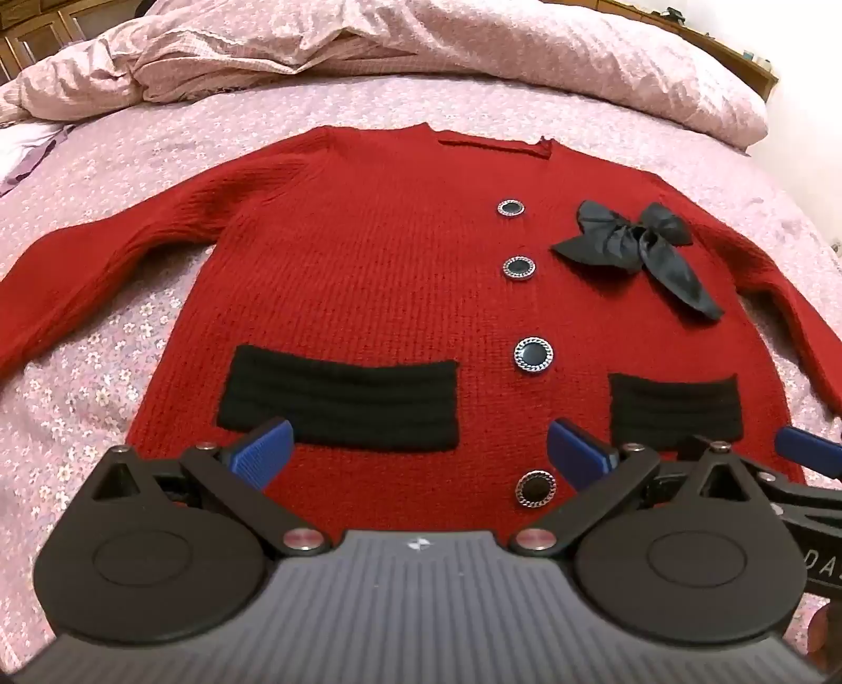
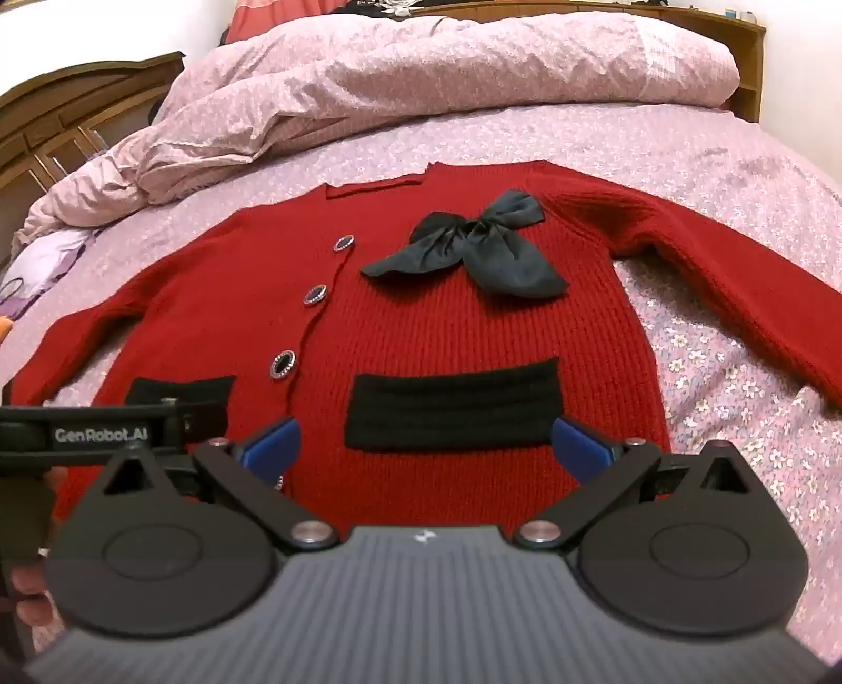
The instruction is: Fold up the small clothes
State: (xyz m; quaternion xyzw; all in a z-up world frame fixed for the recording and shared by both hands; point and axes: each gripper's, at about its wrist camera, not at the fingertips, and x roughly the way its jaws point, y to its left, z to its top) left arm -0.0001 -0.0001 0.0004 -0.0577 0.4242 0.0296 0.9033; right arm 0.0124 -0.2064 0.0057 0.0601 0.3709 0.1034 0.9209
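Observation:
A small red knit cardigan lies flat and face up on the bed, both sleeves spread out to the sides. It has black pocket bands, a row of dark round buttons and a black satin bow on the chest. My left gripper hovers over the hem near the left pocket, jaws wide open and empty. My right gripper hovers over the hem at the right pocket, also open and empty. Each gripper shows at the edge of the other's view.
The cardigan rests on a pink flowered bedsheet. A crumpled pink duvet is heaped at the far end. Some pale lilac cloth lies at the left edge. A wooden bed frame borders the bed.

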